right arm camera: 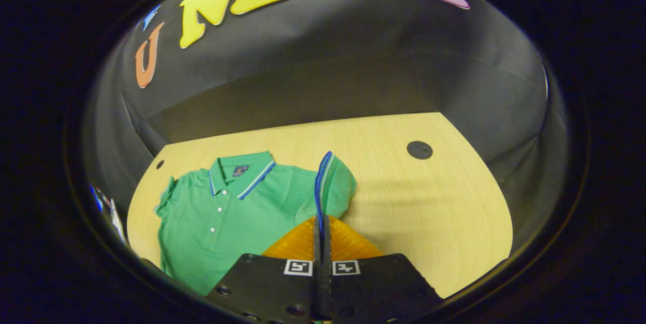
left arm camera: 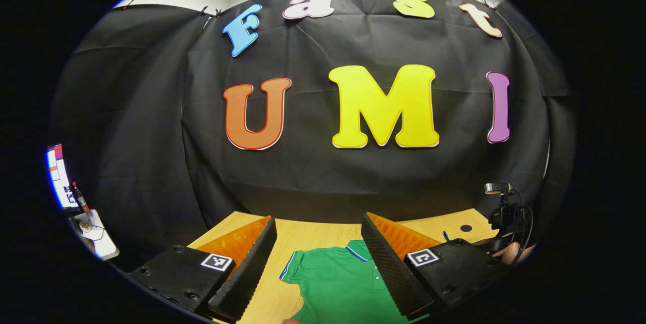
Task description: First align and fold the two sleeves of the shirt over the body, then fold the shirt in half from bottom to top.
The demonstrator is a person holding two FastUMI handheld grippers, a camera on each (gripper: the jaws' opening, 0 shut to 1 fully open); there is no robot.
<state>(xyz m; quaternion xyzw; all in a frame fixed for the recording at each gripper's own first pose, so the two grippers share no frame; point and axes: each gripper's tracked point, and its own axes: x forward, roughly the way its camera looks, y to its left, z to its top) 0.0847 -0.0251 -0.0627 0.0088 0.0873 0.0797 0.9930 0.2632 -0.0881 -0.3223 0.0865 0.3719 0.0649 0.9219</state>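
Note:
A green polo shirt with blue-and-white trim lies face up on the wooden table, collar toward the far wall. My right gripper is shut on the cuff of the shirt's sleeve, which stands lifted on edge between the fingers. In the left gripper view the shirt lies below and between the fingers of my left gripper, which hangs open above it with nothing held. Its other sleeve rests flat on the table.
A round black hole sits in the tabletop at the far right. The other hand-held gripper with a camera shows at the right of the left gripper view. A white side table stands at the far left.

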